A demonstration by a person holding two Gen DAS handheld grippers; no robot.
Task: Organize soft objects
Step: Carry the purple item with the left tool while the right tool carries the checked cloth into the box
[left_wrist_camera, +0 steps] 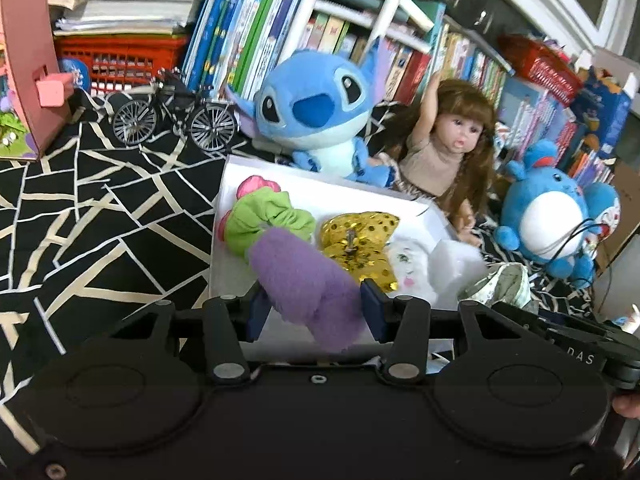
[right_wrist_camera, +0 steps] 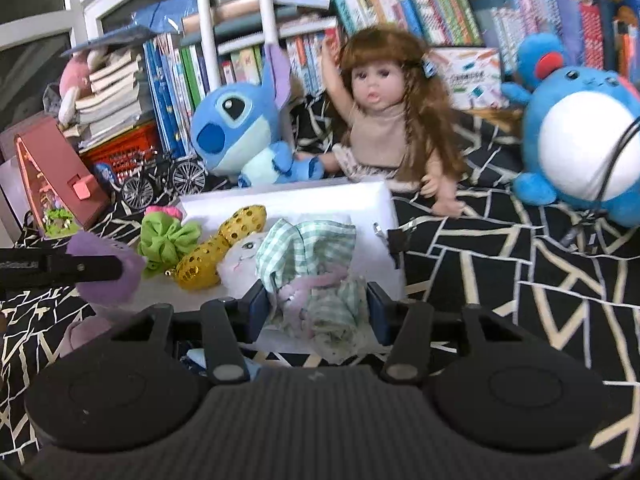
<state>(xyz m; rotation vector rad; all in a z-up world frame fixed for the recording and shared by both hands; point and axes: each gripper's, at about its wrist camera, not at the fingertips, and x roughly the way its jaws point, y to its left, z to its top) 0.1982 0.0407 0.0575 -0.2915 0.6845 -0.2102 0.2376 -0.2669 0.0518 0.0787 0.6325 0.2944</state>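
Note:
A white open box (left_wrist_camera: 228, 184) (right_wrist_camera: 360, 196) lies on the black patterned cloth. In it are a green scrunchie (left_wrist_camera: 268, 216) (right_wrist_camera: 166, 240), a gold sequin bow (left_wrist_camera: 360, 244) (right_wrist_camera: 224, 248) and a white plush (left_wrist_camera: 408, 268) (right_wrist_camera: 240, 268). My left gripper (left_wrist_camera: 312, 308) is shut on a fuzzy purple soft toy (left_wrist_camera: 304, 276) over the box's near edge; the toy also shows in the right wrist view (right_wrist_camera: 116, 272). My right gripper (right_wrist_camera: 318, 312) is shut on a green checked cloth bundle (right_wrist_camera: 316, 268), which shows at the left view's right (left_wrist_camera: 500, 280).
A blue Stitch plush (left_wrist_camera: 316, 108) (right_wrist_camera: 240, 128), a long-haired doll (left_wrist_camera: 448, 148) (right_wrist_camera: 380, 120) and a round blue plush (left_wrist_camera: 556, 216) (right_wrist_camera: 580, 136) sit behind the box. A model bicycle (left_wrist_camera: 176, 116) (right_wrist_camera: 164, 180), a pink toy house (left_wrist_camera: 24, 60) and bookshelves stand at the back.

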